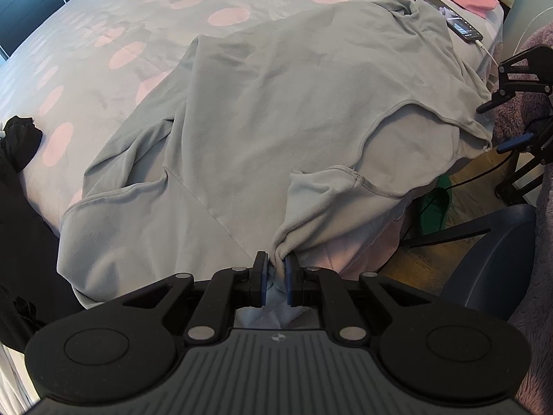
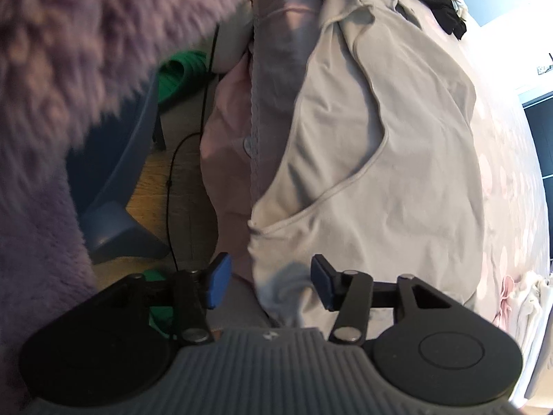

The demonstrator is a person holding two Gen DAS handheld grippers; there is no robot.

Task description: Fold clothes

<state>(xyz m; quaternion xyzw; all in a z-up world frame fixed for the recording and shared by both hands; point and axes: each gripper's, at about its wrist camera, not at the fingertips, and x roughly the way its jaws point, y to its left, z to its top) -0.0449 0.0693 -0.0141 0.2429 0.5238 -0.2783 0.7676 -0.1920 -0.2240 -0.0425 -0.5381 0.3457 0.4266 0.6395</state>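
- Sweatshirt (image 1: 283,110), pale grey-green, lies spread across the bed (image 1: 69,52), with one side hanging over the mattress edge above the floor.
- Left gripper (image 1: 275,269) is clamped on a bunched corner of its fabric near that edge.
- Right gripper (image 2: 269,283) has its fingers apart, with the hanging edge of the cloth between them but not pinched.
- Risk: pulling with only one grip could drag the whole garment off the bed (the overhang already favours that).
- Risk: a phone (image 1: 449,17) with its cable lies touching the far sleeve; lifting the cloth could flick it off.
- Risk: a shallow pinch on the thick bunched fabric may slip mid-fold.
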